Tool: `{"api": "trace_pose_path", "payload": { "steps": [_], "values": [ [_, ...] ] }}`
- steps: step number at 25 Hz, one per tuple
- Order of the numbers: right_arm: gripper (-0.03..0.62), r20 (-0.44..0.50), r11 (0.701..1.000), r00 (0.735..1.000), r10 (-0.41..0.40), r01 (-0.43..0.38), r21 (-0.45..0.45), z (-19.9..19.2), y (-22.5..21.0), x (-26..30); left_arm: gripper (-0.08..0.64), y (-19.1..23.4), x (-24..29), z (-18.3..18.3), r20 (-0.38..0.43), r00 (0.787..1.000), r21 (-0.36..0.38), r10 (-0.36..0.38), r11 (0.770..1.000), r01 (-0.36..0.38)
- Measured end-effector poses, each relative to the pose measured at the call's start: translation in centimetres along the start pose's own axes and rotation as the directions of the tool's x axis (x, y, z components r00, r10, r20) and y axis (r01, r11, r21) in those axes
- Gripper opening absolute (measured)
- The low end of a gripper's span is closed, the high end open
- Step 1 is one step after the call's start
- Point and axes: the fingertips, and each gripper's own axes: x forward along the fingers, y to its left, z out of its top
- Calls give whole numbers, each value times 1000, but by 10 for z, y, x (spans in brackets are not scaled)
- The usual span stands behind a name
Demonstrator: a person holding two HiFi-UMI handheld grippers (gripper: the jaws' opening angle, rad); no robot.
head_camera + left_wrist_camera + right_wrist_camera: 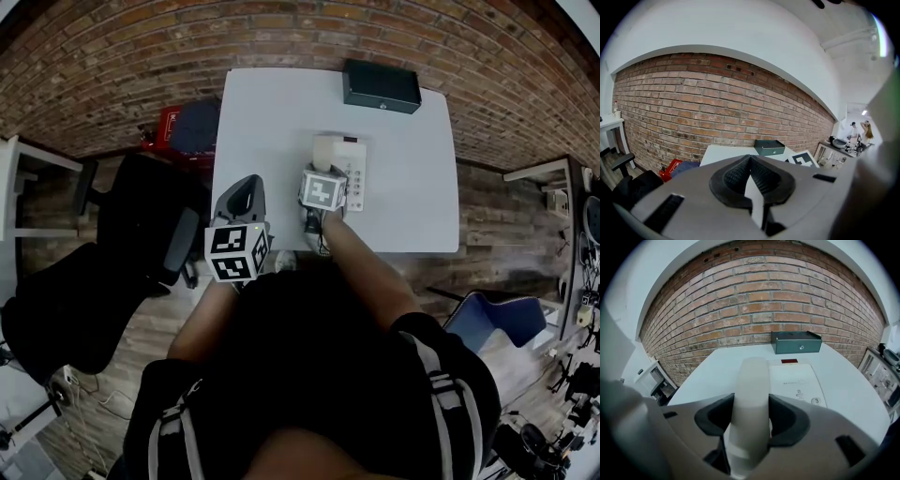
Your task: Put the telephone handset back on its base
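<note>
Right tongs (751,420) are clamped on the handset (751,376), which juts ahead of them. The base (799,380) lies just ahead-right on the tabletop (853,399). Left tongs (751,174) are closed, empty and well back. Risk: released off-line, the handset would rest askew on the cradle.

Office-like workroom, brick wall (281,37), white table (412,206), black office chair (141,234)
</note>
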Motion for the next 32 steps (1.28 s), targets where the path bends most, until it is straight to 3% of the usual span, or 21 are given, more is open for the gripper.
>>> {"api": "trace_pose_path", "payload": {
  "steps": [3, 5, 9, 10, 11, 12, 13, 15, 18, 20, 22, 26, 32],
  "values": [
    [211, 32, 1000, 999, -2, 2, -7, 4, 0, -3, 2, -1, 0, 0, -1, 1000, -7, -9, 1000, 9],
    [230, 103, 1000, 995, -6, 7, -13, 18, -1, -16, 2, -2, 0, 0, 5, 1000, -12, -10, 1000, 10],
    [233, 270, 997, 960, 70, -77, 15, 46, 2, -48, 2, -4, 2, 2, 14, 1000, -17, -15, 1000, 16],
    [224, 310, 995, 947, 85, -96, 20, 53, 1, -59, 2, -4, 3, 3, 18, 1000, -17, -17, 1000, 17],
    [121, 348, 994, 933, 94, -108, 21, 60, -2, -72, 2, -5, 3, 5, 22, 1000, -17, -18, 1000, 18],
    [30, 387, 993, 916, 101, -117, 17, 68, -6, -86, 2, -6, 4, 6, 27, 999, -16, -19, 1000, 20],
    [17, 426, 992, 898, 110, -126, 10, 76, -10, -99, 2, -8, 5, 8, 31, 999, -14, -20, 1000, 21],
    [0, 506, 990, 853, 127, -144, -4, 93, -20, -130, 2, -11, 8, 11, 38, 999, -11, -24, 1000, 24],
    [-2, 633, 986, 759, 155, -156, -55, 120, -32, -183, 2, -20, 13, 20, 50, 998, -8, -40, 999, 40],
    [-2, 694, 987, 703, 158, -122, -101, 134, -41, -214, 2, -30, 14, 28, 65, 996, -1, -57, 998, 58],
    [-3, 728, 989, 670, 148, -80, -127, 142, -52, -236, 2, -41, 16, 37, 83, 994, 11, -76, 997, 75],
    [-3, 752, 990, 645, 134, -47, -136, 148, -74, -258, 2, -59, 25, 49, 102, 990, 30, -96, 995, 94],
    [-3, 732, 994, 674, 104, -57, -89, 139, -112, -258, 2, -85, 40, 59, 128, 987, 43, -98, 995, 94]
  ]
}}
